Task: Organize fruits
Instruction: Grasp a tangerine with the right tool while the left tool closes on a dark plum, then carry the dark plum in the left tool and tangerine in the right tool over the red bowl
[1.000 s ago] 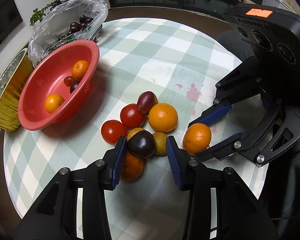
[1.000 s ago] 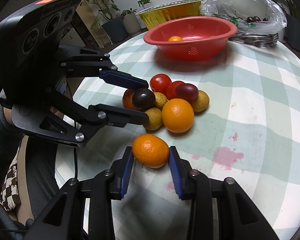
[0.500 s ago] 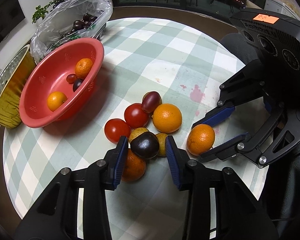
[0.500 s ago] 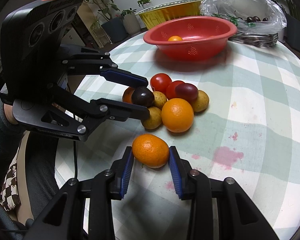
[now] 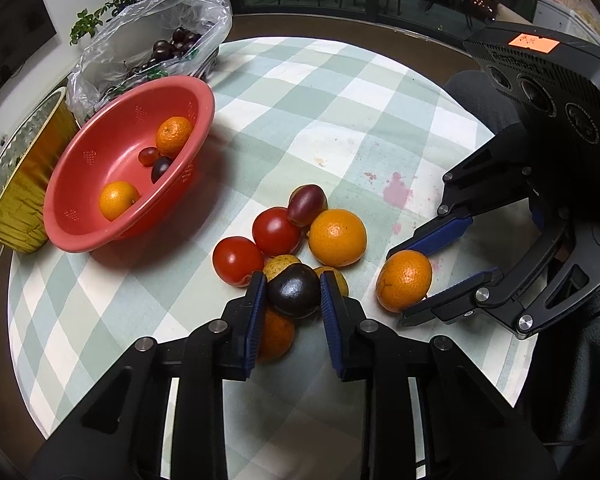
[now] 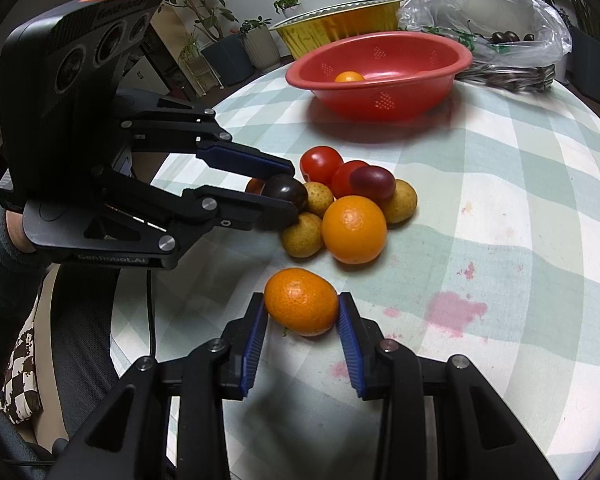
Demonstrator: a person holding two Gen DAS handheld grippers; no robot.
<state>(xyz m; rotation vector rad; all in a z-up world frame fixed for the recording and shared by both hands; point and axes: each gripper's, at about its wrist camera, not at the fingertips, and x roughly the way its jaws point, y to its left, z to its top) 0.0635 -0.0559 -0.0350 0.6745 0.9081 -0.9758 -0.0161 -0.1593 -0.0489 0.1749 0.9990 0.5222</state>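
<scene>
The left hand-held gripper [image 5: 293,292] pinched a dark plum [image 5: 294,290], half hiding an orange [image 5: 275,334]; the right hand-held gripper [image 6: 302,309] clasped a tangerine [image 6: 301,307].

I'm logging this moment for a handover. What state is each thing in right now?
left gripper: shut on the dark plum, atop the pile.
right gripper: shut on the mandarin, which is apart from the pile.
red colander: upright, holding two mandarins and two small dark fruits.
plastic bag: open, dark fruit inside.
gold foil pan: upright, contents hidden.
tablecloth: stained pink.
</scene>
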